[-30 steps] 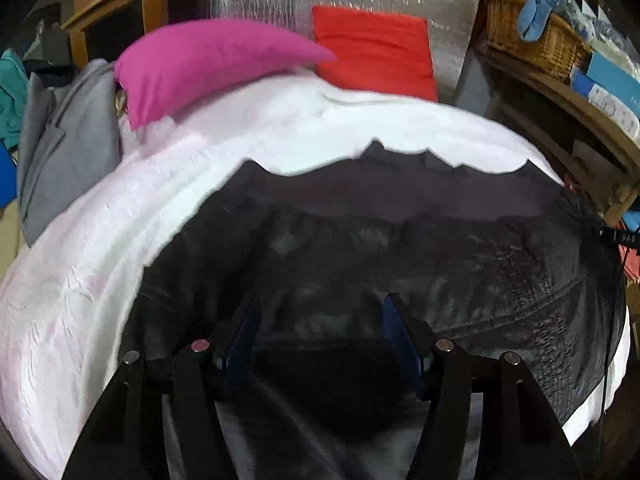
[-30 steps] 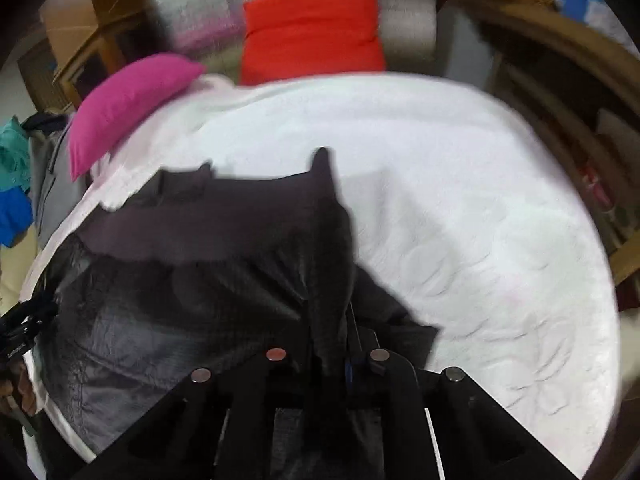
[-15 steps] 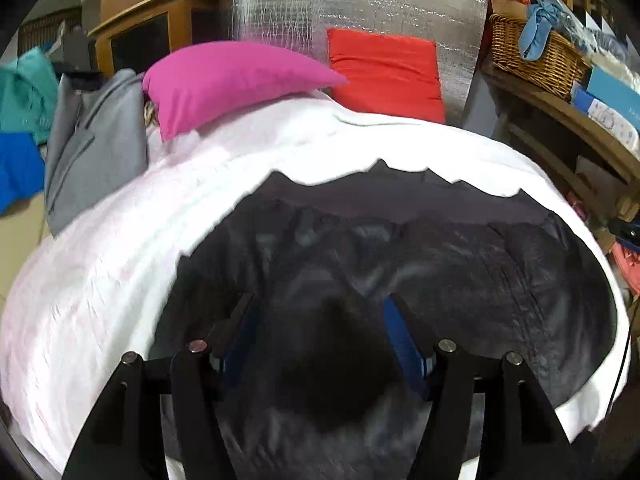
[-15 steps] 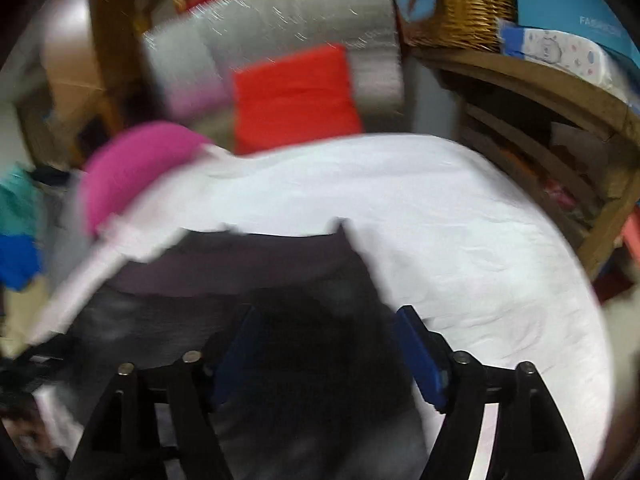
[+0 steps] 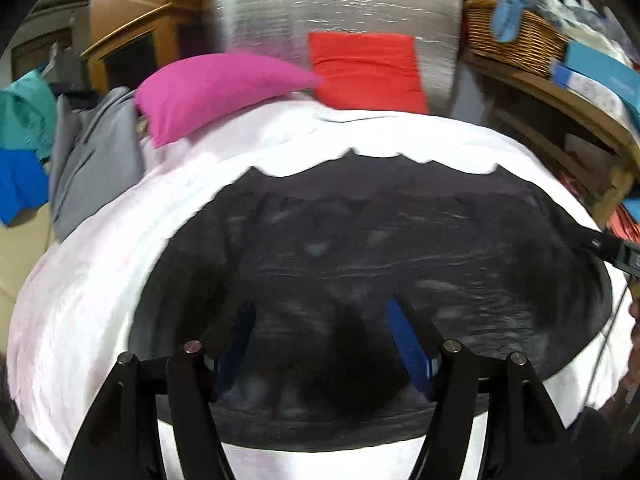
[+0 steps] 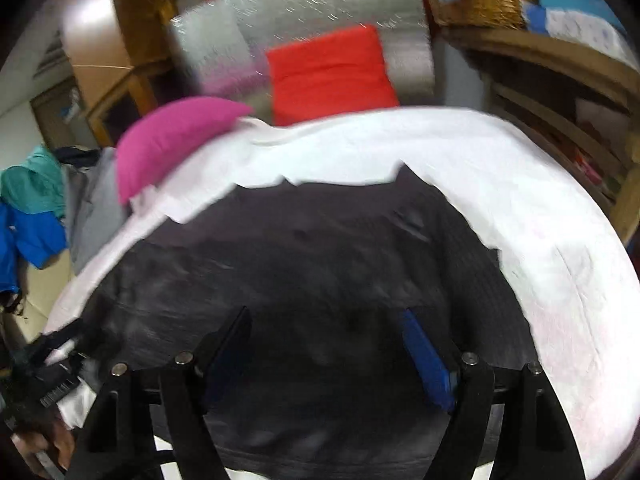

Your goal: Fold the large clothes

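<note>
Count: one dark garment (image 5: 380,248), two pillows, one pink (image 5: 216,88) and one red (image 5: 366,72), one wicker basket (image 5: 516,40), one white bed cover (image 5: 80,280), and a heap of grey, teal and blue clothes (image 5: 92,160).

My left claw (image 5: 320,316) stands with its blue pads (image 5: 408,344) wide apart and nothing between them. My right claw (image 6: 326,324) is likewise spread, pads (image 6: 424,360) clear of the cloth. The garment lies flat on the cover directly ahead of and beneath both claws, its near hem just behind the pads and its scalloped far edge toward the pillows.

Change from one second ago: my right claw was then clamped on a raised fold of the garment, jaws nearly together. Half a second ago it had already let go. Now the fold is down and the cloth lies spread. My left claw was parted in every frame. Both views have tilted up a little, so more of the silver panel (image 5: 340,8) behind the pillows shows.

View differences: the left view shows my right claw's tip (image 5: 612,246) at the garment's right edge, and the shelf with blue boxes (image 5: 600,76). The right view shows my left claw's body at lower left, with the hand (image 6: 44,440) holding it, and the garment's far right corner (image 6: 404,172), peaked. Both views are motion-blurred.
</note>
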The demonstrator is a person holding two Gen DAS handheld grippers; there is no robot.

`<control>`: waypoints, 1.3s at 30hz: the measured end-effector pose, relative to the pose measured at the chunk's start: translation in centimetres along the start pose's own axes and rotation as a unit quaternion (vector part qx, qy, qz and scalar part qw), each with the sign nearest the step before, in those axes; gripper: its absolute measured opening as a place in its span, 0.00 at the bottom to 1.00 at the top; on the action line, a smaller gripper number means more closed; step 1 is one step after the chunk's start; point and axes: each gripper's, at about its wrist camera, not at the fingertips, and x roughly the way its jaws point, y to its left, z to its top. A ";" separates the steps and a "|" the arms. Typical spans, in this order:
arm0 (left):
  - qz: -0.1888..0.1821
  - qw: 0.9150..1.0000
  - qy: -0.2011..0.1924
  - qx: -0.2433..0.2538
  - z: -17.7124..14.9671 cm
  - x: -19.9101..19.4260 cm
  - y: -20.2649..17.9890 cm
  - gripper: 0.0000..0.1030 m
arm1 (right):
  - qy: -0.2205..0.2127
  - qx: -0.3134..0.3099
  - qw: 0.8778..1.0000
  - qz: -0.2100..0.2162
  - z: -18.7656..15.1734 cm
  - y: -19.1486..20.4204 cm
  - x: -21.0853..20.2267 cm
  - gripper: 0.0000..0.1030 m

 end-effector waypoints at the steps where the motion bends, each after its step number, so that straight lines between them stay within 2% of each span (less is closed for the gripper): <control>1: 0.001 1.000 0.005 0.009 -0.3 0.3 -0.5 0.68 | 0.002 -0.009 1.000 0.002 -0.6 0.8 0.1 0.80; 3: 0.021 0.998 0.035 0.037 -1.5 2.4 -2.0 0.68 | 0.026 -0.039 0.999 -0.022 -2.0 2.1 2.2 0.81; 5: 0.033 0.997 0.046 0.045 -2.4 3.8 -2.4 0.69 | 0.063 -0.048 0.996 -0.043 -3.4 2.0 4.9 0.83; 8: 0.038 0.997 0.046 0.044 -2.4 3.4 -2.6 0.70 | 0.052 -0.067 0.994 -0.067 -3.5 2.6 5.2 0.83; 10: 0.033 0.997 0.056 0.032 -1.9 2.6 -2.3 0.70 | 0.051 -0.053 0.995 -0.063 -3.1 2.6 4.3 0.83; 16: 0.032 0.998 0.047 0.009 -2.3 -0.3 -1.4 0.70 | 0.006 -0.019 0.999 -0.039 -4.4 3.5 -2.0 0.84; 25: 0.027 0.999 0.025 -0.007 -2.7 -5.1 -1.1 0.73 | -0.002 -0.008 1.000 -0.016 -9.1 5.1 -6.1 0.89; 30: 0.031 0.999 0.016 -0.028 -2.2 -7.1 -0.3 0.74 | -0.010 -0.018 0.999 -0.034 -9.8 5.6 -7.5 0.95; 33: 0.033 0.999 0.004 -0.042 -2.1 -8.3 0.1 0.84 | -0.022 -0.018 0.999 -0.040 -9.6 5.6 -8.5 0.96; 35: 0.040 0.998 -0.009 -0.045 -2.2 -8.9 0.3 0.84 | -0.029 -0.021 0.998 -0.043 -9.5 5.8 -9.1 0.97; 39: 0.057 0.998 -0.004 -0.040 -2.3 -9.0 0.3 0.85 | -0.037 -0.025 0.998 -0.047 -9.4 6.0 -9.8 0.97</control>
